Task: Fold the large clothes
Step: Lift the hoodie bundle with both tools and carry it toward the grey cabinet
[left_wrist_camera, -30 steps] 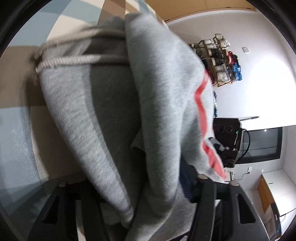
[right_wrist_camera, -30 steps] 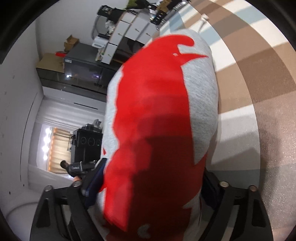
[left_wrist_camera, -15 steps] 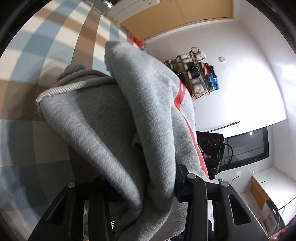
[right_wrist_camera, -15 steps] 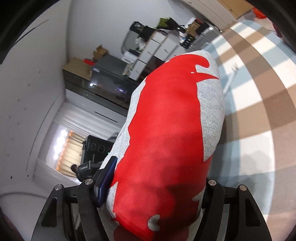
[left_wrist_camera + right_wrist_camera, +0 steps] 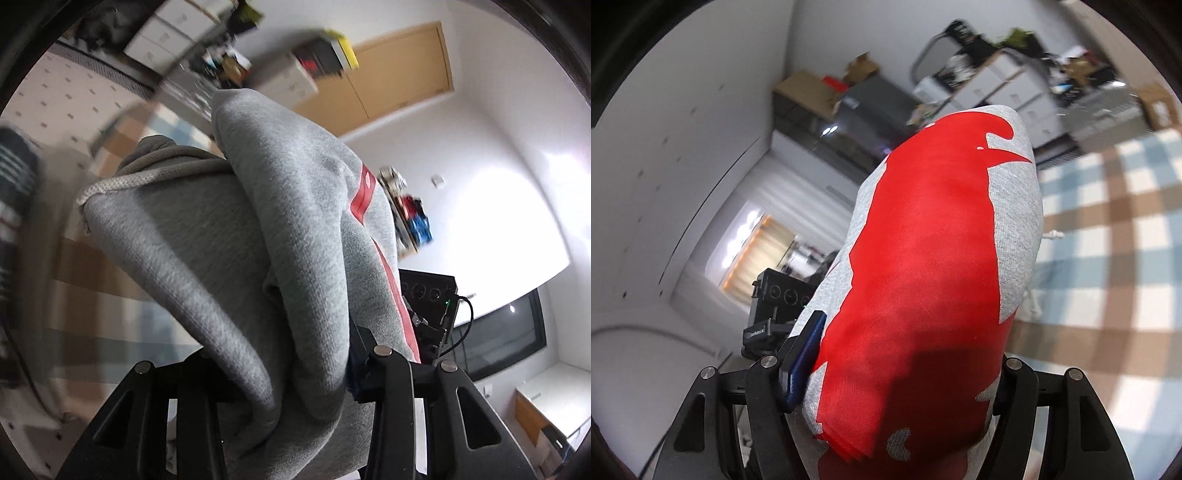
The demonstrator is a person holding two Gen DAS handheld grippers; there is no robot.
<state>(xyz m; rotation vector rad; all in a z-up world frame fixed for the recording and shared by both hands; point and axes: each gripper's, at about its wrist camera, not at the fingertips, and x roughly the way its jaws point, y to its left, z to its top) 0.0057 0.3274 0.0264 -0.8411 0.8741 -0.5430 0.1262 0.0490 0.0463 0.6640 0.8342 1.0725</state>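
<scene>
Left wrist view: the left gripper [image 5: 295, 373] has its jaws clamped on one thick bundle of a grey sweatshirt [image 5: 236, 236], which fills the middle of the picture and rises up and away from the camera. The jaws have closed a little further within the last second, with the cloth between them the whole time. One pale drawstring cord [image 5: 144, 181] runs along the bundle's upper left edge, and one red stripe [image 5: 364, 195] shows on its right flank. Behind it lie a checked floor [image 5: 85, 266], one wooden door [image 5: 399, 70] and one dark screen [image 5: 506, 339] on the white wall.

Right wrist view: the right gripper [image 5: 897, 373] holds one more fold of the same sweatshirt [image 5: 1015, 229], this side covered by one large red print [image 5: 923, 266]. Its jaws are also closed on the cloth, having drawn in slightly just now. One blue pad [image 5: 805, 358] presses the fold's left side. The checked floor [image 5: 1115, 258] lies to the right, well below the lifted cloth.
</scene>
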